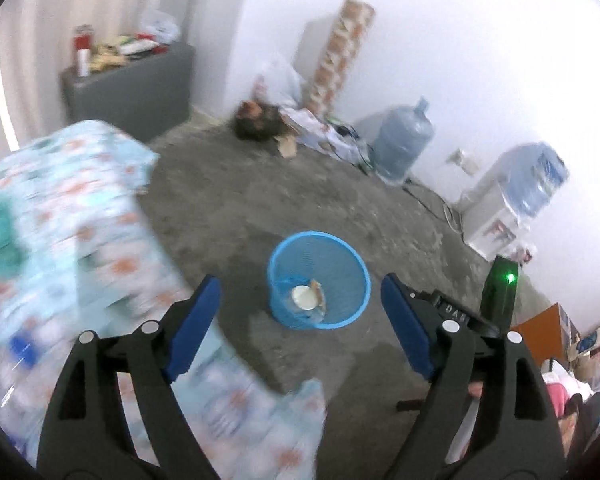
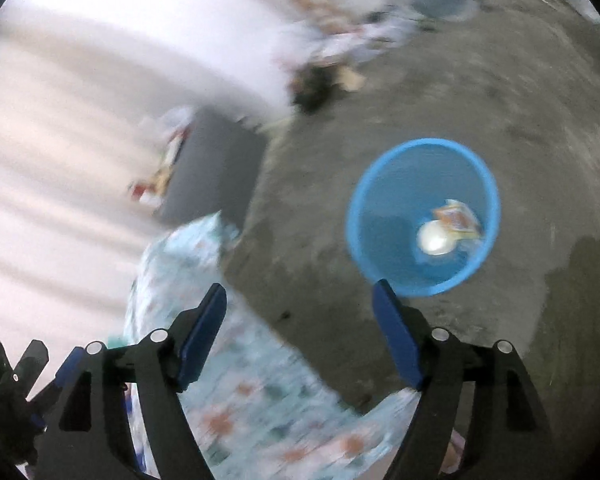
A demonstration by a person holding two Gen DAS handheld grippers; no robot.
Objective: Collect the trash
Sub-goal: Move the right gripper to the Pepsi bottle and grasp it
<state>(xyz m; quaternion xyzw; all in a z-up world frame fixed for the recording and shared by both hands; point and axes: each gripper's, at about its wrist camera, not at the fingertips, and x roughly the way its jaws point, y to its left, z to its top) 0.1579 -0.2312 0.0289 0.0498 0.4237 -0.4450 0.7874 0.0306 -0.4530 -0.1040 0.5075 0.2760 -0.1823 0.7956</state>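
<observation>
- Left tool (image 1: 300, 304): jaws spread wide, nothing between the blue pads (image 1: 196, 324).
- Right tool (image 2: 300, 312): jaws also wide apart, nothing gripped.
- Blue mesh bin (image 1: 284, 256) stands upright on the grey floor (image 1: 228, 200), ahead of both tools.
- Trash in the bin: a white round lid or cup (image 2: 434, 238) at the bottom, with a crumpled wrapper (image 2: 456, 216) touching it.
- Table with a patterned light-blue cloth (image 1: 72, 208) sits left of the bin; heavily blurred in both views.
- By the far wall: a pile of clutter (image 1: 260, 120) and a water jug (image 1: 404, 140), well apart from the bin.
</observation>
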